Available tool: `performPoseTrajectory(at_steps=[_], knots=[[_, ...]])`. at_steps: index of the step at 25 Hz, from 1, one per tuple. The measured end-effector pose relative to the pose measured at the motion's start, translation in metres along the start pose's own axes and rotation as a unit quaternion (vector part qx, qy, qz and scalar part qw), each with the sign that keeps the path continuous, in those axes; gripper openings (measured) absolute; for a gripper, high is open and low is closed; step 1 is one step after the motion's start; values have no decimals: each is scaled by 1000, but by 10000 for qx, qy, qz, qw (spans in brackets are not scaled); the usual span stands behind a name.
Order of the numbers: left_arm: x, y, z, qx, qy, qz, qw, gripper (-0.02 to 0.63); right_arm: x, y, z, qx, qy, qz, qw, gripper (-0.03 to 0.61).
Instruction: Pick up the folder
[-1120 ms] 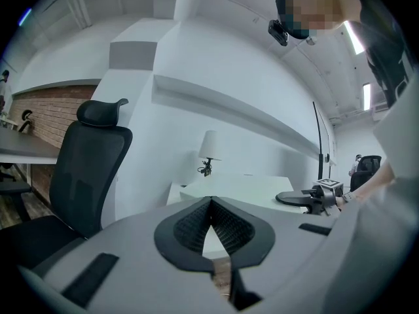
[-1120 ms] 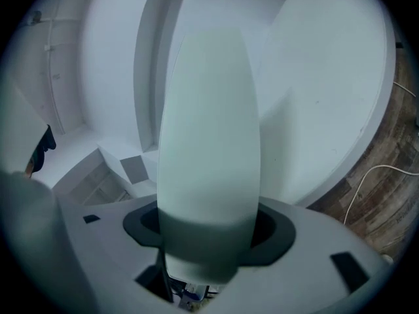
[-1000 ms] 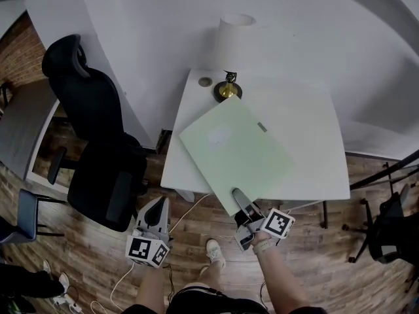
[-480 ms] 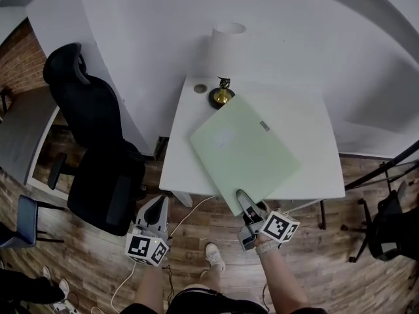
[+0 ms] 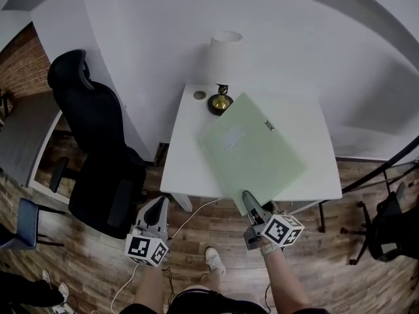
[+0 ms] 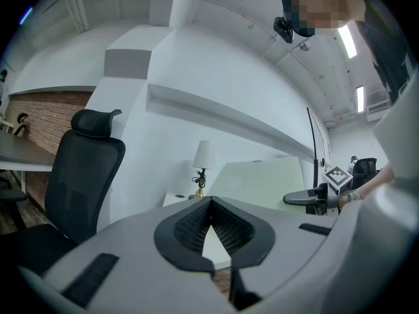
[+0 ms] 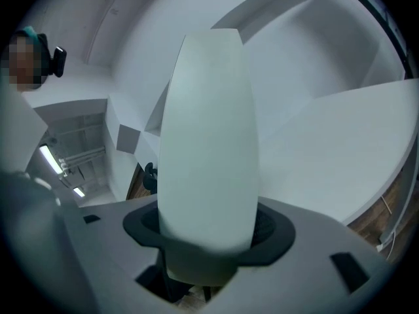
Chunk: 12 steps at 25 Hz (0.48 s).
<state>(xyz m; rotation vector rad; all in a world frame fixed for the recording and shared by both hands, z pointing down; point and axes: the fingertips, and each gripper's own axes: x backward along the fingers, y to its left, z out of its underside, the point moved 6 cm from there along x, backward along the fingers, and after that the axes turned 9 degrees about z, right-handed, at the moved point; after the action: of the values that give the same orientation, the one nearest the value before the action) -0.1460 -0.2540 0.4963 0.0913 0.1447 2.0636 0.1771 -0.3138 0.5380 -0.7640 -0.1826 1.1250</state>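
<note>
A large pale green folder (image 5: 252,149) with a small white label hangs tilted over the white table (image 5: 186,156). Its near corner juts past the table's front edge. My right gripper (image 5: 249,198) is shut on that near corner. In the right gripper view the folder (image 7: 208,142) rises edge-on from between the pads and hides most of what lies ahead. My left gripper (image 5: 156,208) hangs shut and holds nothing, low beside the table's front left corner. From the left gripper view the folder (image 6: 262,182) and the right gripper (image 6: 308,199) show to the right.
A lamp (image 5: 221,57) with a white shade and brass base stands at the table's back, a small round disc (image 5: 200,95) beside it. A black office chair (image 5: 98,149) stands left of the table. A grey desk (image 5: 19,129) is far left, another chair (image 5: 386,227) right.
The folder has swung to the right over the table and tilted more, carried by my right gripper, which shifted right and rolled. The left gripper has stayed in place.
</note>
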Motion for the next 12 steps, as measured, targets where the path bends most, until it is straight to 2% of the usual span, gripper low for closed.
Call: performPoseTrajectory(at_steps=[12], knots=[[5,-7,-11,-85,-87,-16,9999,14,19,4,-18,849,-343,200,9956,296]])
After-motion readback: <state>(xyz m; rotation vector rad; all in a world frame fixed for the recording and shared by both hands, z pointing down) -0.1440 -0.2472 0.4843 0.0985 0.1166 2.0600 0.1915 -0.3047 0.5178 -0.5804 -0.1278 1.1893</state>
